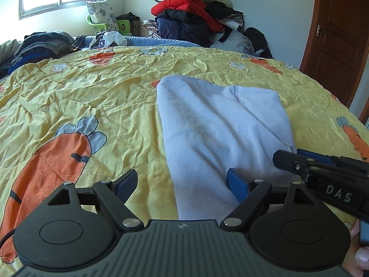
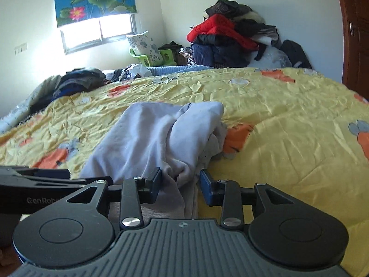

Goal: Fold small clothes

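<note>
While the pale garment lies partly folded on the bed, both tools sit at its near end, so the lines below cover how to finish this fold cleanly.

Garment: the light lavender-grey garment [image 1: 214,127] lies on the yellow carrot-print quilt [image 1: 80,92], running from 6 o'clock toward 12 o'clock in the left view; its far end shows two lobes, one at 12 and one at 1 o'clock.

Left gripper: the left gripper [image 1: 183,182] is spread wide; the near edge of the cloth lies between its blue pads, and neither pad visibly presses it.

Right gripper: the right gripper [image 2: 181,183] is partly spread, with a bunched fold of the garment [image 2: 161,138] rising between its pads; I cannot tell whether the pads touch the cloth.

Step in hand: judging by the layout, taking hold of the near end to carry it toward 12 o'clock.

Doing it well: pinch all layers at each near corner, not only the top one; lift both corners level; lay the near edge square on the far edge.

Risk: the bunched ridge at 1 o'clock in the right view could get trapped as a crease, so smooth it first.

Background: a heap of jackets [image 1: 198,11] at 12 o'clock stays out of the way.
</note>
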